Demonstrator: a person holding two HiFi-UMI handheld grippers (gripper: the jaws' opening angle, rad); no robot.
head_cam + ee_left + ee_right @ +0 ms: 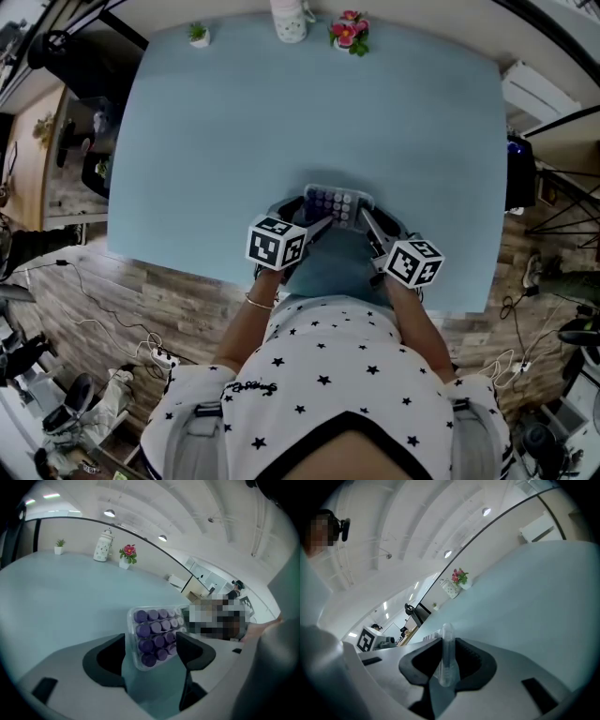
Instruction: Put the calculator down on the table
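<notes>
A calculator [336, 202] with purple keys in a clear case hangs just above the near part of the pale blue table [309, 112]. My right gripper [367, 225] is shut on it. In the right gripper view, the clear edge of the calculator [446, 653] stands upright, pinched in my right gripper [446, 665]. My left gripper [305, 217] comes in from the left. In the left gripper view, the near end of the calculator [157, 634] lies between the wide jaws of my left gripper [151, 656]. A thin gap shows at the left pad.
At the table's far edge stand a small green plant [198, 35], a white patterned jar [291, 21] and a pot of pink flowers [350, 31]. The front edge runs just under my grippers. Cables lie on the wooden floor [141, 309].
</notes>
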